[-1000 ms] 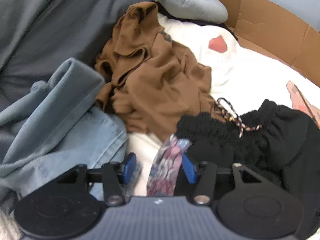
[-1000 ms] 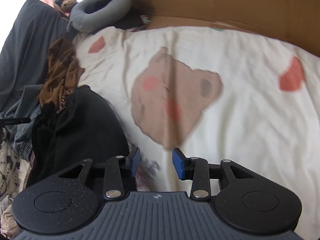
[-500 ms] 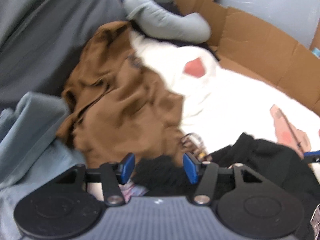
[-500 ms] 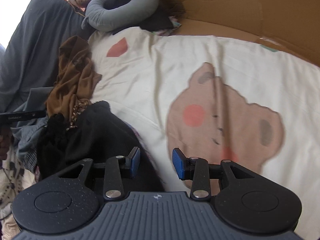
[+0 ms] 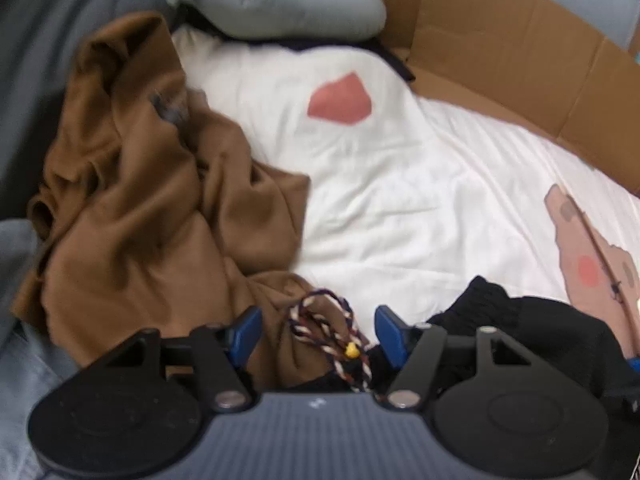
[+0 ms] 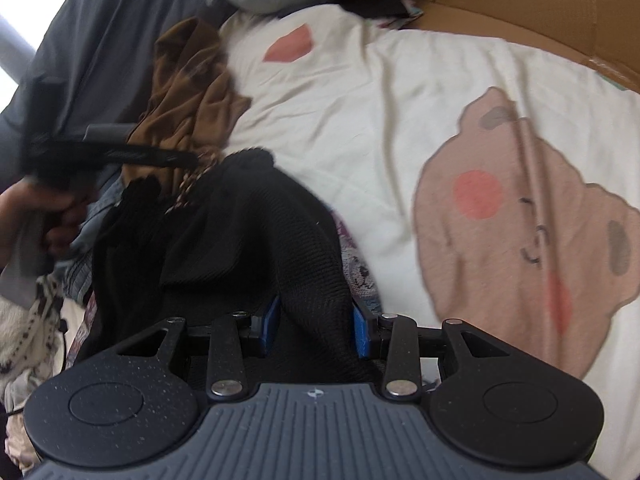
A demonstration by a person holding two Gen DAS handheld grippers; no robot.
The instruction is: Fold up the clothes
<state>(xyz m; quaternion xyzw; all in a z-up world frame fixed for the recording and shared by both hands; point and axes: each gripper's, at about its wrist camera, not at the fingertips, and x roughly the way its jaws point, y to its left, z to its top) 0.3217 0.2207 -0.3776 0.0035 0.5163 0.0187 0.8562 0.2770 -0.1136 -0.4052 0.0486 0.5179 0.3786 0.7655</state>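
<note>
— What do we see past the tongs?
— A white bedsheet (image 5: 400, 200) with bear prints, brown cardboard (image 5: 520, 52) along its far edge.
— And farther up left?
— A grey pillow (image 6: 100, 40), a grey neck cushion (image 5: 280, 4), and bright daylight.

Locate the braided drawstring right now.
Left wrist view, bottom centre: the braided drawstring lies between the open left gripper's fingers, on the brown garment, beside the black garment.

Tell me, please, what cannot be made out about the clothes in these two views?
- Black garment: its near end is hidden behind the right hand-held gripper, right wrist view.
- Braided drawstring: its lower end runs behind the left hand-held gripper, left wrist view.
- Brown garment: crumpled and blurred; type unclear.
</note>
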